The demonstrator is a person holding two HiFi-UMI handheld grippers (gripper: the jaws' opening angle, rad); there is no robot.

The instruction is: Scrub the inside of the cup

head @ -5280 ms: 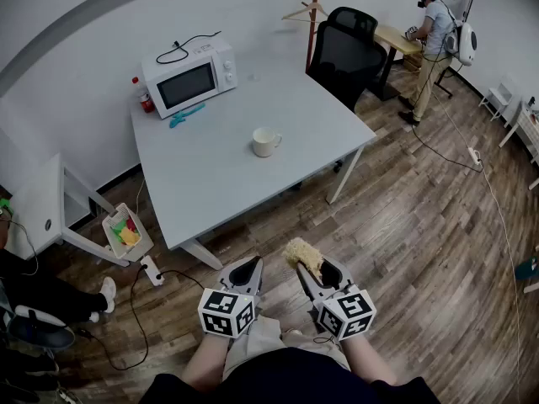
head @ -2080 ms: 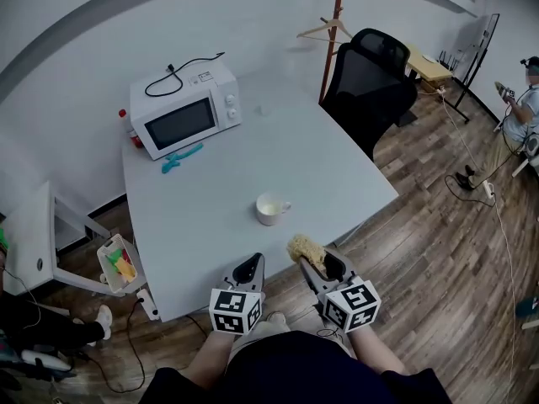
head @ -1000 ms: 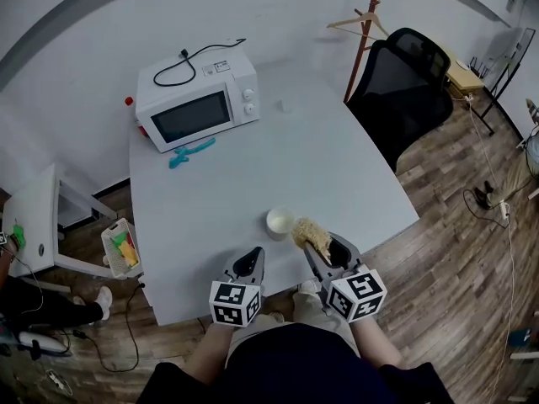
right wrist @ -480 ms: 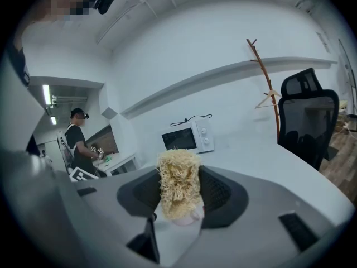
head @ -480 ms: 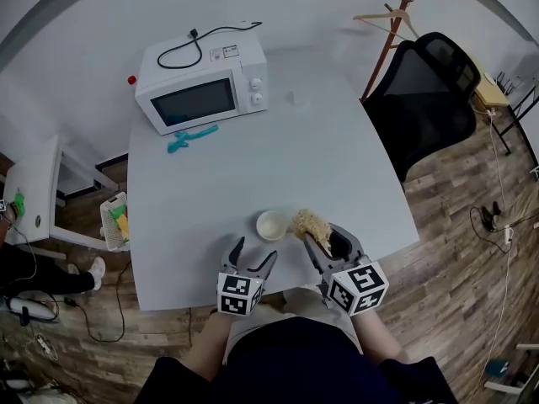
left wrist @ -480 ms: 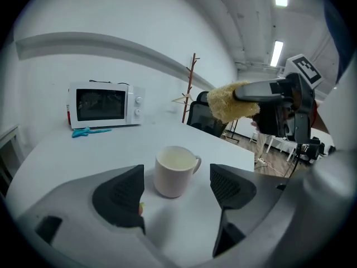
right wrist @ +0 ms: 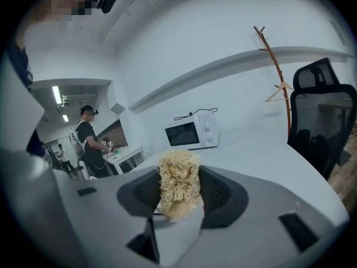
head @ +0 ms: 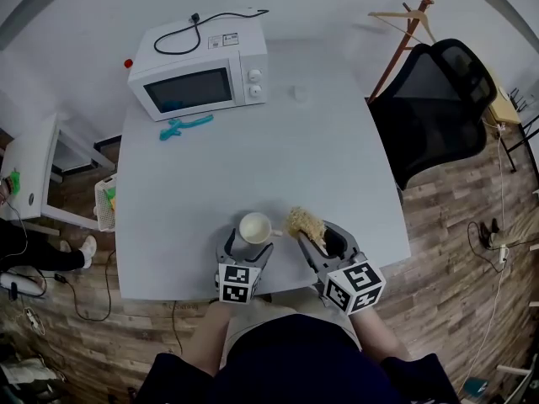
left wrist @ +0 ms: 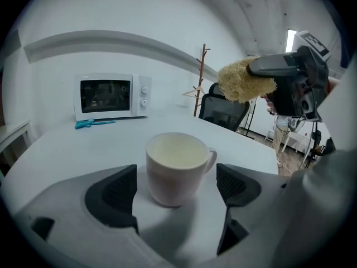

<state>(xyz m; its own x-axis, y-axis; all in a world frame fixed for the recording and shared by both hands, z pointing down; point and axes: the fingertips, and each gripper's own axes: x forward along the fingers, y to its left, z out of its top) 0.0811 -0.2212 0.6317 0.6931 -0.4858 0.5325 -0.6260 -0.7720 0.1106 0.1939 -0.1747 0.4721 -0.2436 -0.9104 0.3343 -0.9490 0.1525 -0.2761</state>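
Observation:
A white cup (head: 253,227) (left wrist: 176,168) stands upright on the grey table (head: 253,167), near its front edge, handle to the right. My left gripper (head: 243,251) (left wrist: 176,186) has just been opening; its jaws stand wide on either side of the cup, with the pads apart from its wall. My right gripper (head: 313,241) (right wrist: 179,191) is shut on a tan fibrous scrubber (head: 304,223) (right wrist: 178,184), held just right of the cup. The same scrubber (left wrist: 244,80) shows above and right of the cup in the left gripper view.
A white microwave (head: 199,74) stands at the table's far left, with a teal tool (head: 185,125) in front of it. A black office chair (head: 442,99) and a wooden coat stand (head: 411,28) are to the right. A small white side table (head: 29,175) is at the left.
The table and cup have drawn close beneath me. My left gripper has opened and come down around the cup. The right gripper with the scrubber has moved up beside the cup.

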